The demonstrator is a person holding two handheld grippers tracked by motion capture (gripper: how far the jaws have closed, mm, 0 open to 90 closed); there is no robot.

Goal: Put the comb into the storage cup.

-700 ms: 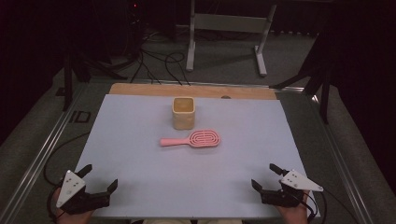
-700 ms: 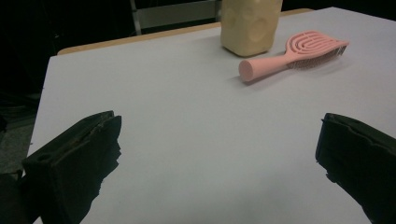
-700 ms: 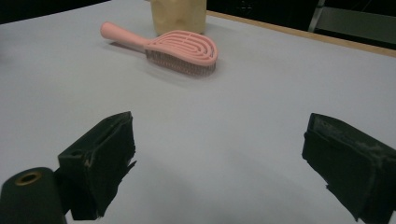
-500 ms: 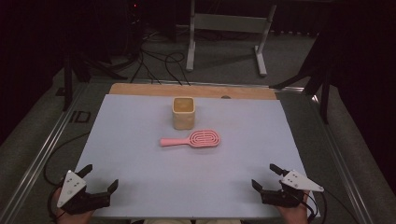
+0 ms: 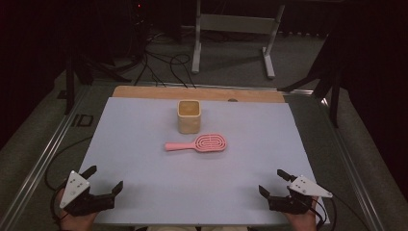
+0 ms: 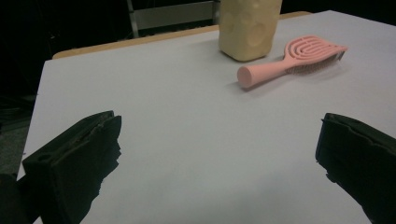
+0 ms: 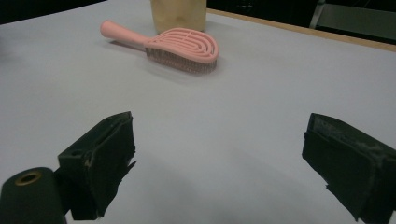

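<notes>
While my left tongs point(image 5: 102, 178) and right tongs point(image 5: 274, 182) rest released at the lower corners of the frame, nothing sits between their jaws; the pink brush point(image 5: 198, 143) lies flat mid-frame on the counter point(image 5: 144, 125). Just above it stands the yellow cup point(image 5: 189, 116), upright.

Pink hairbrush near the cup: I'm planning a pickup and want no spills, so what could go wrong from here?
The pink hairbrush lies flat, bristles down, so jaws may slide off its low handle. The yellow cup stands just behind the brush head; a hand-held gripper reaching there could knock it over. Both the left hand-held gripper and the right hand-held gripper are open and well short of it.
</notes>
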